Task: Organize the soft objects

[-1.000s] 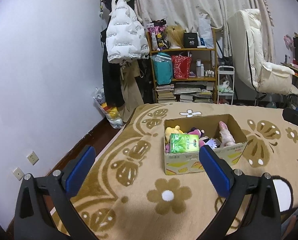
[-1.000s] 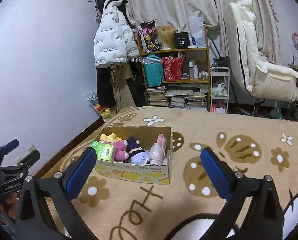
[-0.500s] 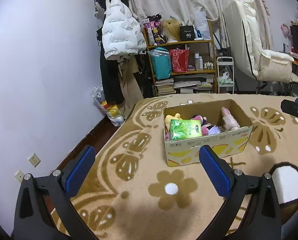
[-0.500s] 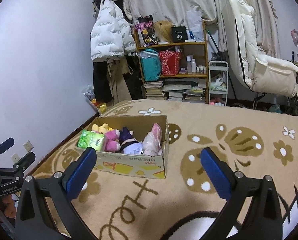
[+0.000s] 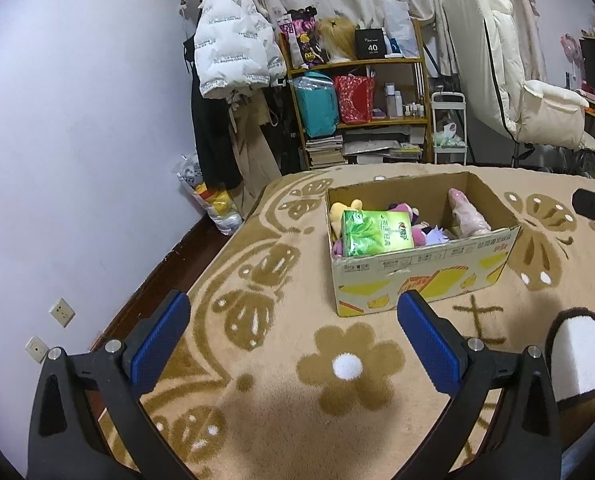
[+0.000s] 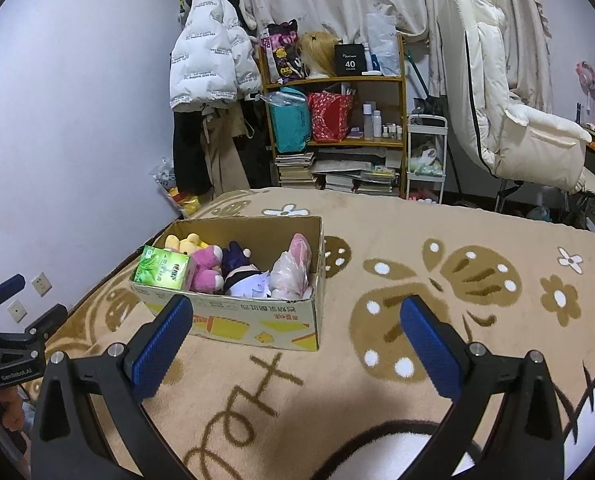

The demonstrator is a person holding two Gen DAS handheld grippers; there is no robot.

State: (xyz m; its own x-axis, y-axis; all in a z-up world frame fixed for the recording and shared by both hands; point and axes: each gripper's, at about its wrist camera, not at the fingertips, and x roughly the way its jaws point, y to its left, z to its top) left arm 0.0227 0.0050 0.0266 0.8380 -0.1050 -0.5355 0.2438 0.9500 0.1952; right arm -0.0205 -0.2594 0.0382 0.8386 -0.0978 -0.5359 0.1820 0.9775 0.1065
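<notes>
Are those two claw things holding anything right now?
No. The left hand-held gripper and the right hand-held gripper are both open and empty, short of the cardboard box.

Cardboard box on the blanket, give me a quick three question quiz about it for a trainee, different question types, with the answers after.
1. True or false: the green tissue pack lies at the end of the cardboard box farthest from the pink bagged toy.
2. Multiple choice: what is the right claw holding? A) a plush toy B) the tissue pack C) nothing
3. Fill in: the toy beside the pink plush, toward the bagged one, has dark ____ hair.

Key:
1. True
2. C; both it and the left claw are open and empty
3. Purple, on the purple-haired doll
</notes>
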